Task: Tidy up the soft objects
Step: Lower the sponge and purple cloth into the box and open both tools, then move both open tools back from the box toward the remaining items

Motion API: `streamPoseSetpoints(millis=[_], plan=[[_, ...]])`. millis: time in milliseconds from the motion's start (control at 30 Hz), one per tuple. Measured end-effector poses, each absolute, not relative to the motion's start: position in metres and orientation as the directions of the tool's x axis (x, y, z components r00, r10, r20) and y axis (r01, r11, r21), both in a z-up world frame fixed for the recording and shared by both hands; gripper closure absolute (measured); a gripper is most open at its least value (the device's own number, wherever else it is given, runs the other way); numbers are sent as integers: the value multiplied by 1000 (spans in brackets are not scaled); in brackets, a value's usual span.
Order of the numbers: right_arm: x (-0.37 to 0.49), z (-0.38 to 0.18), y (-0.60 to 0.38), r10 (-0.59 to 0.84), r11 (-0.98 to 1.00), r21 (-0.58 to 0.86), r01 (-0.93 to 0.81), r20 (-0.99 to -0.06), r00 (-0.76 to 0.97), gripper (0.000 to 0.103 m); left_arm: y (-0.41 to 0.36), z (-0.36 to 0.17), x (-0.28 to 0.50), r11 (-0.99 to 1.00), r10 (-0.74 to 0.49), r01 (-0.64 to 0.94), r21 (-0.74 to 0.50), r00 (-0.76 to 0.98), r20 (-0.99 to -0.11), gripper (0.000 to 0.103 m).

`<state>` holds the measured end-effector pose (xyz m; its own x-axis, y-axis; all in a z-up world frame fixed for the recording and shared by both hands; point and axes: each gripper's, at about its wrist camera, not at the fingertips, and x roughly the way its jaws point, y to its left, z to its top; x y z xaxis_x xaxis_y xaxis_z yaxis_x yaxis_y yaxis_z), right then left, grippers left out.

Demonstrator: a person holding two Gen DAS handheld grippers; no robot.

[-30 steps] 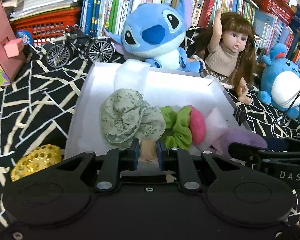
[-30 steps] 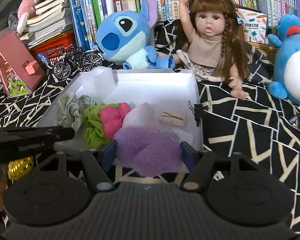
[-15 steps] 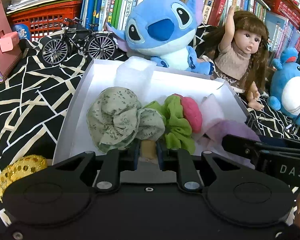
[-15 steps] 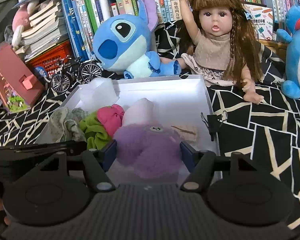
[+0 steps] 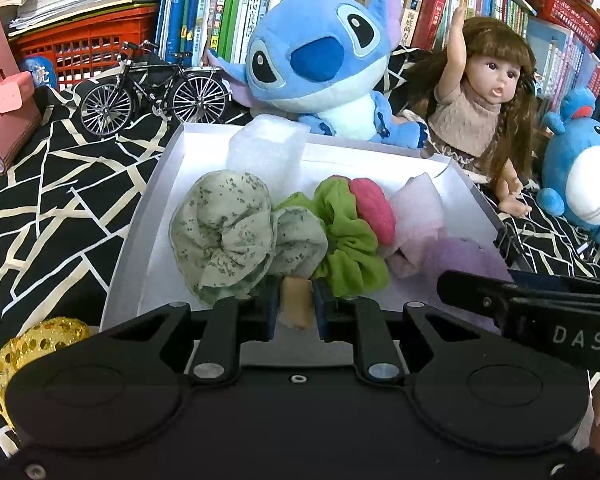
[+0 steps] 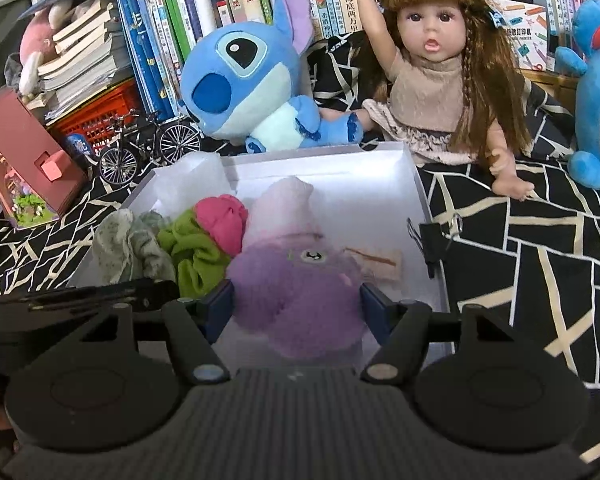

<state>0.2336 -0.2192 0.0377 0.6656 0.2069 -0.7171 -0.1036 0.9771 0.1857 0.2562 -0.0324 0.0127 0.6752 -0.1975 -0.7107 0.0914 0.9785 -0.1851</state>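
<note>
An open white box [image 5: 140, 236] [image 6: 428, 216] lies on the black patterned cloth. Inside it lie a pale green floral scrunchie [image 5: 224, 232] [image 6: 120, 244], a bright green scrunchie [image 5: 348, 244] [image 6: 192, 248], a pink one [image 5: 374, 208] [image 6: 224, 220] and white foam pieces [image 5: 266, 152]. My left gripper [image 5: 296, 310] is shut on a small beige soft piece [image 5: 296, 300] at the box's near edge. Over the box's near right part, my right gripper [image 6: 296, 308] is shut on a purple fluffy piece [image 6: 300, 296] [image 5: 464, 256]. The right gripper's finger [image 5: 532, 304] shows in the left wrist view.
Behind the box sit a blue plush [image 5: 320, 64] [image 6: 244, 80], a doll [image 5: 484, 108] [image 6: 432, 76] and a toy bicycle [image 5: 152, 88]. Another blue plush [image 5: 584, 176] sits at the right. A gold mesh item [image 5: 28, 352] lies near left, a binder clip [image 6: 432, 240] on the box's right wall.
Both grippers moved forward and slightly lower over the box with their pieces, mostly in the first half second. The grips have not changed.
</note>
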Motion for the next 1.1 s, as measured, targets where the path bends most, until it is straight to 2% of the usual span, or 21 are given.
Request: streamPoseSetpoints(millis=[300,433,500,567,833,1100], plan=[[227,32,-216,194,981,155,-118,-734,651,32,-34,13,251,980,-196,105,-170,670,-716,85],[226,33,-216,196,980,157,-118,-727,659,29,-33,14,248,980,-193,101,-171,674,-713,84],[224,35,-216,199,980,158,-121,-719,666,29,-33,16,247,981,-190,99,-168,678,-710,80],[222,38,-216,200,980,157,-124,-710,675,24,-32,18,245,980,-192,100,-171,682,-705,76],[210,52,-216,198,980,147,-133,-683,703,21,-28,30,231,980,-193,108,-165,699,-688,62],[181,64,-216,176,983,75,-168,-647,742,16,-20,49,201,978,-206,141,-151,731,-650,45]])
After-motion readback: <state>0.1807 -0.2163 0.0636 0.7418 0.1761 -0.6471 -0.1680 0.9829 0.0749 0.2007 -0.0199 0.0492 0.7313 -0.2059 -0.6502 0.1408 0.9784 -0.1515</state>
